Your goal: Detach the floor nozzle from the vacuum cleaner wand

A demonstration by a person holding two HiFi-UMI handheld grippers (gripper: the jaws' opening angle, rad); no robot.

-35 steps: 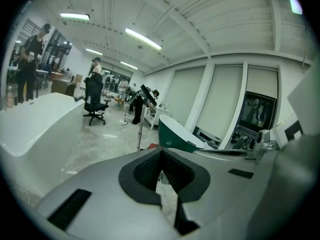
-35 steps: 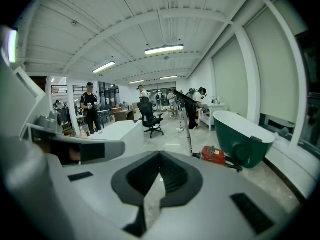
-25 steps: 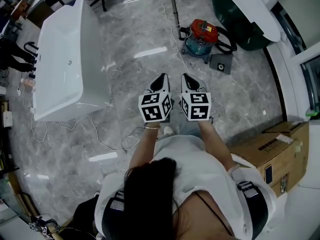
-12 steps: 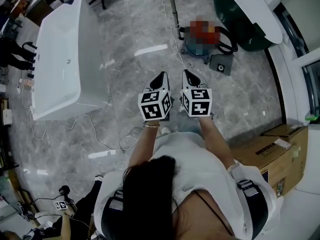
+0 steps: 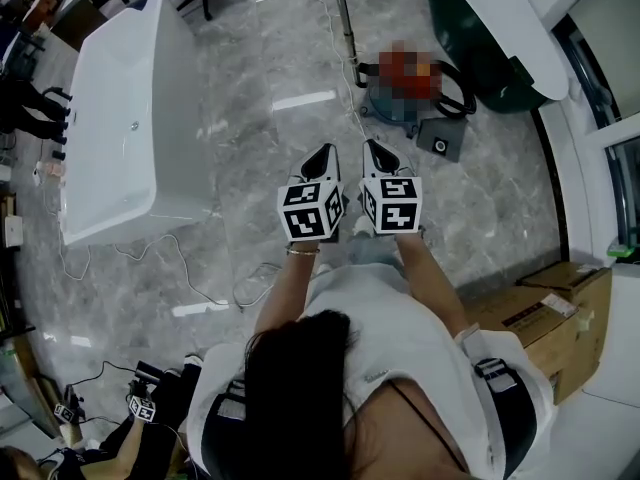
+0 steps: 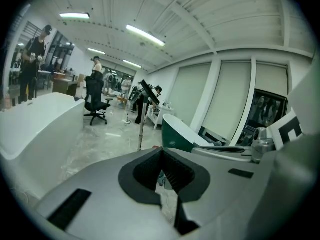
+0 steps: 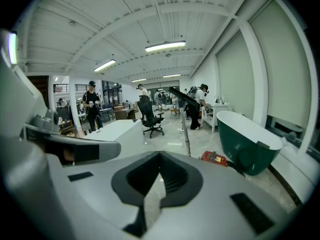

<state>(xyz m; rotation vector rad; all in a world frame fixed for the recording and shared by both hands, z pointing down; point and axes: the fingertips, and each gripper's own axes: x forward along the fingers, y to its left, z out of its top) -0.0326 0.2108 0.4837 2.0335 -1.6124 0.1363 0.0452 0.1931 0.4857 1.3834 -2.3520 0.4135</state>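
The vacuum cleaner (image 5: 405, 80), a red-topped canister with a black hose (image 5: 458, 80), stands on the marble floor ahead of me; it also shows in the right gripper view (image 7: 215, 158). A dark flat nozzle (image 5: 438, 138) lies on the floor just right of it. A thin metal pole (image 5: 343, 8) rises upright behind the canister. My left gripper (image 5: 322, 158) and right gripper (image 5: 378, 155) are held side by side at waist height, well short of the vacuum. Both are shut with nothing between the jaws.
A white bathtub (image 5: 130, 118) stands to the left and a dark green bathtub (image 5: 490, 28) at the far right. Cardboard boxes (image 5: 540, 313) sit at the near right. A white cable (image 5: 190, 268) trails over the floor. Another person crouches at the bottom left (image 5: 120, 438).
Both grippers have moved forward together toward the vacuum, still shut. The floor has slid down the view, and a crouching person has come into view at the bottom left.
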